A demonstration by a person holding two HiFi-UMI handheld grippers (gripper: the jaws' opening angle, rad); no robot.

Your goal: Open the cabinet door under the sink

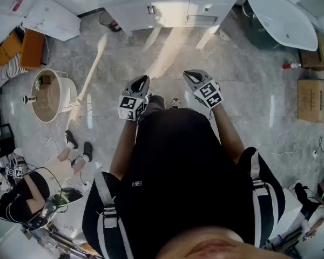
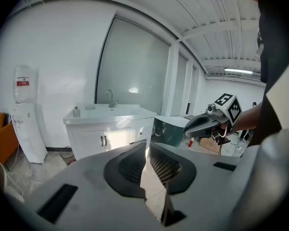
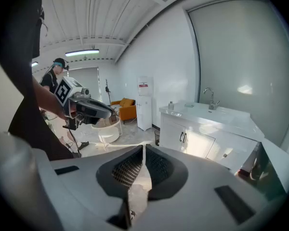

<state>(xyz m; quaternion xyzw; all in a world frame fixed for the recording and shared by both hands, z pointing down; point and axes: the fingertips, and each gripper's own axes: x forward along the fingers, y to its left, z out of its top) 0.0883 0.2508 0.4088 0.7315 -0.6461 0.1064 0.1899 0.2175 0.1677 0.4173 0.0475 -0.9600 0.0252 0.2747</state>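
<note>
Across the grey floor (image 1: 151,53), well apart from us, the white cabinet door (image 2: 86,143) under the sink (image 2: 108,111) looks stiff but easy to swing by its small handle (image 2: 103,141), and our left hand-held gripper (image 2: 147,146) and right hand-held gripper (image 3: 143,150) are squeezed closed with nothing in them.

You have no words or numbers you can read here. The red label (image 2: 22,83) on the water dispenser (image 2: 26,124) is too small, and the cubes (image 1: 130,108) on your left gripper (image 1: 144,80) and right gripper (image 1: 189,74) show only square black-and-white markers.

Orange sofa (image 1: 29,48), white bathtub (image 1: 283,18), cardboard boxes (image 1: 315,100), water dispenser (image 2: 25,119), all well apart.
</note>
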